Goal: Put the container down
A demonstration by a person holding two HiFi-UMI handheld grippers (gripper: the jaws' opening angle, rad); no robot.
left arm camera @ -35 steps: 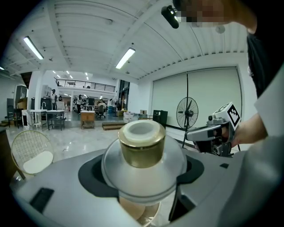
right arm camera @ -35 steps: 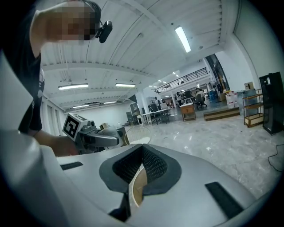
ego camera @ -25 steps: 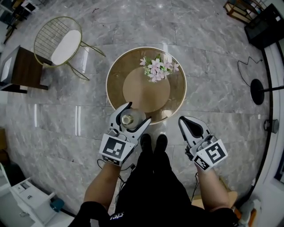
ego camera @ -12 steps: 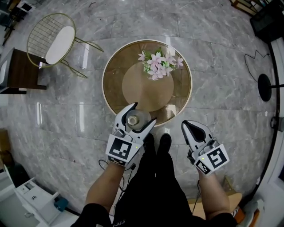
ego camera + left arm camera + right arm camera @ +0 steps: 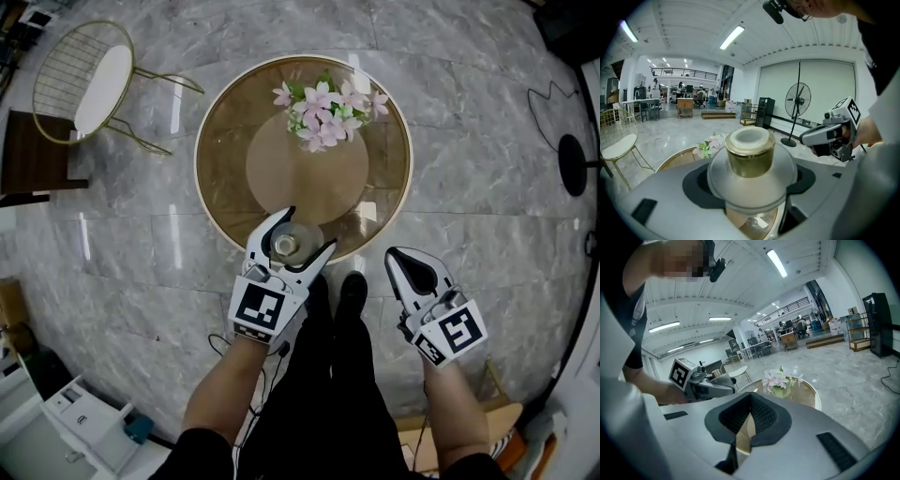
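Note:
A frosted glass container (image 5: pixel 290 243) with a gold neck and white top (image 5: pixel 749 150) sits between the jaws of my left gripper (image 5: pixel 292 236), which is shut on it. It hangs over the near rim of the round glass table (image 5: pixel 220 187). My right gripper (image 5: pixel 413 269) is shut with nothing between its black pads (image 5: pixel 759 416), held over the floor to the right of the table's near edge. In the right gripper view the left gripper (image 5: pixel 701 380) shows at the left.
A bunch of pink and white flowers (image 5: pixel 323 101) stands on the far half of the table. A gold wire chair (image 5: pixel 80 80) with a white seat stands at the upper left beside a dark wooden piece (image 5: pixel 33 155). My legs and shoes (image 5: pixel 333 295) are below the table.
The table has come nearer and lower in the head view. My left gripper with the container has moved from the table's edge to over its near rim. The right gripper keeps its place.

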